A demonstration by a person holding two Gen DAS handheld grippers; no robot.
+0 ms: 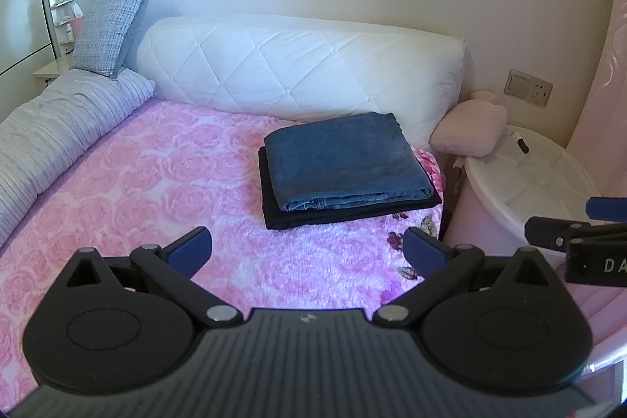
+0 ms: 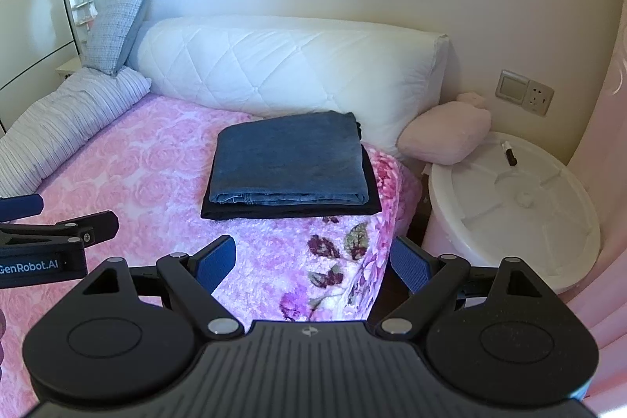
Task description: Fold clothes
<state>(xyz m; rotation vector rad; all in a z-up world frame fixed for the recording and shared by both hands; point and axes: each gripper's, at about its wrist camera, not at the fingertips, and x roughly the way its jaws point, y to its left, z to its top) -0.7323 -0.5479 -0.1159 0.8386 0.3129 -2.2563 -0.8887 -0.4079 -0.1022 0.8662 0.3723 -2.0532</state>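
Note:
Folded blue jeans [image 1: 345, 163] [image 2: 290, 159] lie on top of a folded black garment [image 1: 352, 212] [image 2: 290, 210] near the right edge of the pink rose-patterned bed [image 1: 156, 183] [image 2: 129, 163]. My left gripper [image 1: 309, 249] hangs open above the bedspread, short of the stack, with nothing between its blue pads. My right gripper [image 2: 313, 257] is open too, empty, over the bed's flowered right edge in front of the stack. Each gripper shows at the side of the other's view.
A white quilted bolster [image 1: 298, 65] [image 2: 290, 65] lines the wall behind the stack. A striped grey roll [image 1: 58, 128] and a grey cushion [image 1: 109, 26] sit at the left. A white round tub [image 2: 513, 202] with a marker and a pink pillow [image 2: 446, 132] stands right of the bed.

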